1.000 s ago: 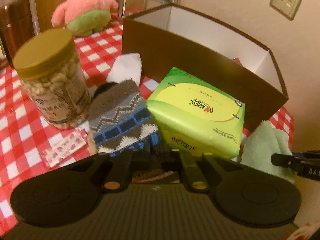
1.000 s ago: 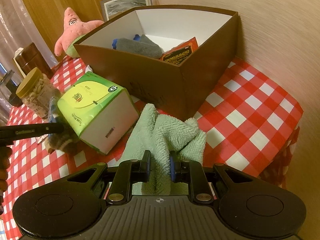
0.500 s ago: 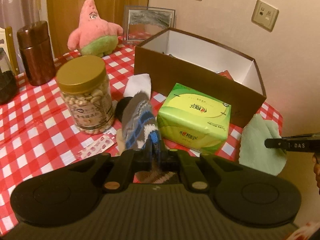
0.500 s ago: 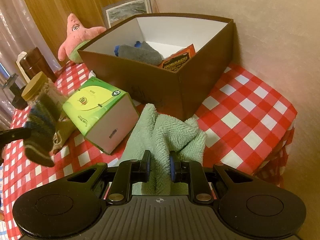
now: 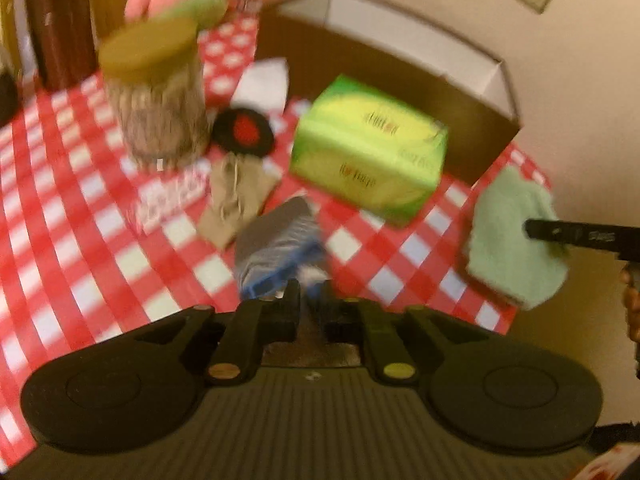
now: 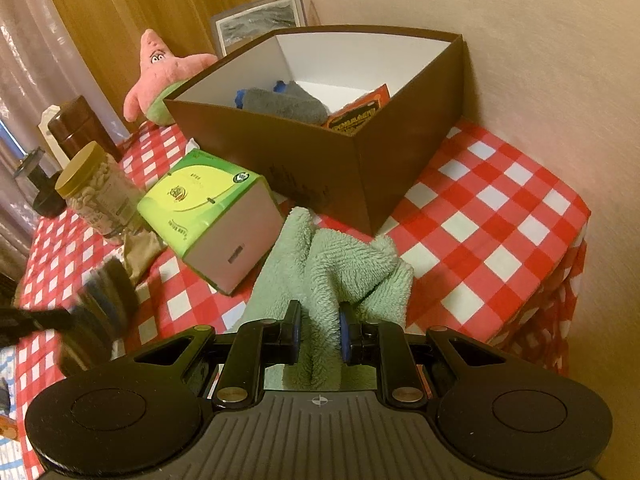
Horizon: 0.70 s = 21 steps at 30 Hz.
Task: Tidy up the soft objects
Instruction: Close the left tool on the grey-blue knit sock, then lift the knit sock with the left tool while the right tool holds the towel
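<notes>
Since soft items are gathered in the brown box (image 6: 360,168), the green towel (image 6: 332,264) is pinched by the right gripper (image 6: 319,334) just before it. The knit sock (image 5: 276,248) sits between the barely parted, just-opening jaws of the left gripper (image 5: 309,300); whether it is gripped cannot be told.

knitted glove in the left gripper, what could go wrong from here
The left gripper has just been opening its jaws with the knitted glove between them, so the glove may slip out onto the checked tablecloth before reaching the brown box. The green towel pinched by the right gripper hangs loose and could drag against the tissue box.
</notes>
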### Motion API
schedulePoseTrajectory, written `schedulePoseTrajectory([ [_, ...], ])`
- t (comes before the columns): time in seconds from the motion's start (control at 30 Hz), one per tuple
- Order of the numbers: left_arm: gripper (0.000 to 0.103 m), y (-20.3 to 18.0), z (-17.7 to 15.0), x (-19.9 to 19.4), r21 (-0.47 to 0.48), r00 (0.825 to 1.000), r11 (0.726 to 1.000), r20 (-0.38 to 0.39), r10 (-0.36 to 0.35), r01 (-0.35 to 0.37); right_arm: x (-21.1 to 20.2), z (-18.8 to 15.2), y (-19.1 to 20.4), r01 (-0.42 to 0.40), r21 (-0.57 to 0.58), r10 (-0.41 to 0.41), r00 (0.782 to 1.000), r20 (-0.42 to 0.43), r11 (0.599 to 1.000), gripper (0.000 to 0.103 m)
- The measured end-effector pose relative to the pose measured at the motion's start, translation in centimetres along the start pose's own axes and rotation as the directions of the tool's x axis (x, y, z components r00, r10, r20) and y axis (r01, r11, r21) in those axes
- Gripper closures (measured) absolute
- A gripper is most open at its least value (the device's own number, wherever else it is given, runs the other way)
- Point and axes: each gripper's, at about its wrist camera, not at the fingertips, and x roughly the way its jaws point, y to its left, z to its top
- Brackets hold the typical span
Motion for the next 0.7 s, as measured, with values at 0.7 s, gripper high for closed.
schedulePoseTrajectory([
  [0.7, 0.093, -0.5, -1.3, 5.7, 0.055, 0.995, 0.997, -0.081, 0.060, -0.055, -0.1, -0.9, -1.0, -0.001, 0.012, 0.001, 0.999, -0.043, 1.000, 0.084],
])
